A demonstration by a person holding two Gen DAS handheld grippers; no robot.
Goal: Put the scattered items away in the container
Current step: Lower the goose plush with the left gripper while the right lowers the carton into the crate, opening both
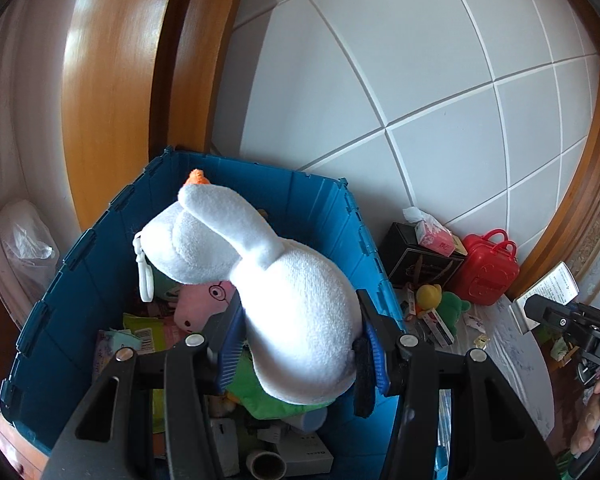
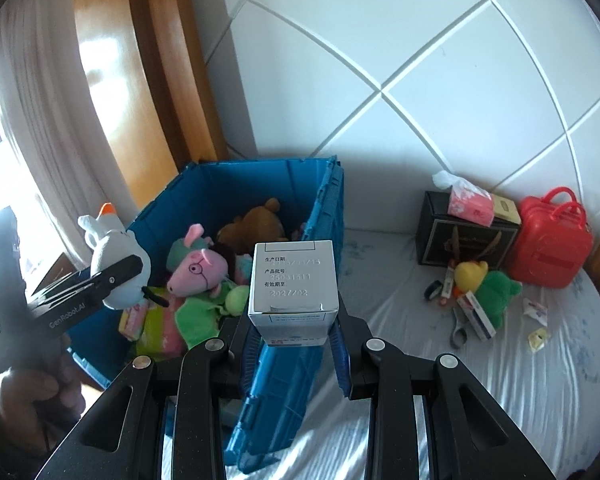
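Observation:
My left gripper (image 1: 300,328) is shut on a white plush goose (image 1: 292,304) with an orange beak, held above the open blue crate (image 1: 332,216). The right wrist view shows that goose (image 2: 118,260) at the crate's (image 2: 324,208) left side. My right gripper (image 2: 294,340) is shut on a small white box (image 2: 294,284) with printed dates, over the crate's near right wall. Inside the crate lie a pink pig plush (image 2: 198,270), a brown bear (image 2: 256,220), green cloth and packets.
On the white sheet (image 2: 500,380) right of the crate lie a yellow-and-green plush (image 2: 488,284), scissors (image 2: 458,330), small boxes and sachets. Behind stand a black box (image 2: 460,240) with a pink tissue pack and a red case (image 2: 548,240). A padded white headboard rises behind.

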